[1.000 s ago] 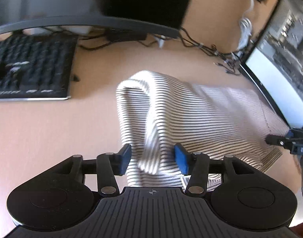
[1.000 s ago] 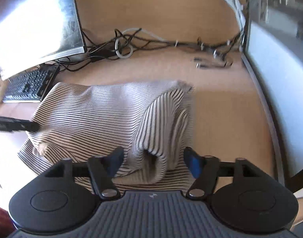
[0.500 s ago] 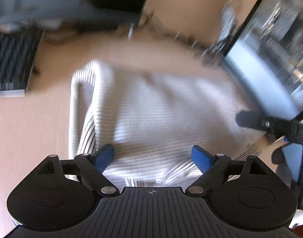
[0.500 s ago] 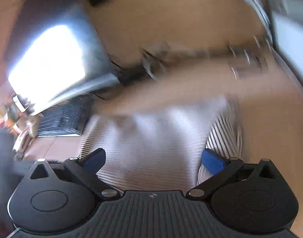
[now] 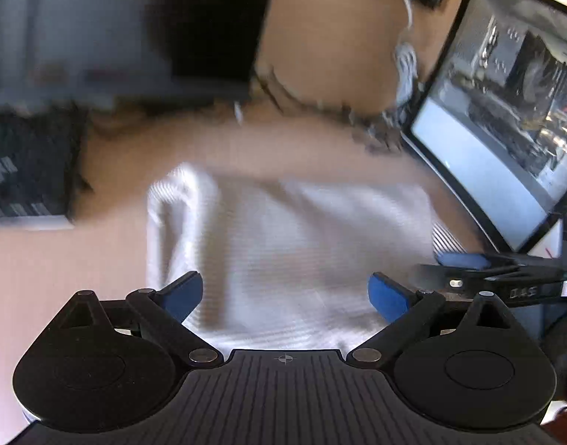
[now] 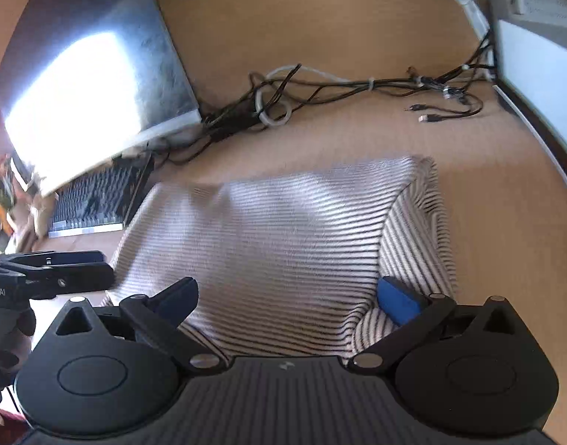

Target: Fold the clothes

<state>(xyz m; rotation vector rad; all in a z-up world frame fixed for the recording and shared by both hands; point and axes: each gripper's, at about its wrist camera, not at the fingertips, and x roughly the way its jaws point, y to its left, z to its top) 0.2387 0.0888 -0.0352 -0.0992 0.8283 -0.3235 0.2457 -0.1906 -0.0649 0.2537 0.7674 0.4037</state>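
Both wrist views look down, close, sharing the striped garment (image 5: 291,252) (image 6: 283,244) from opposite ends.

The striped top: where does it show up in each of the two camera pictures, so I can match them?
Left wrist view: the striped top lies mid-picture, blurred, on the desk past the open left claw.
Right wrist view: the striped top fills the centre, past the open right claw.
Shared landmark: the black keyboard, left of the top in both.
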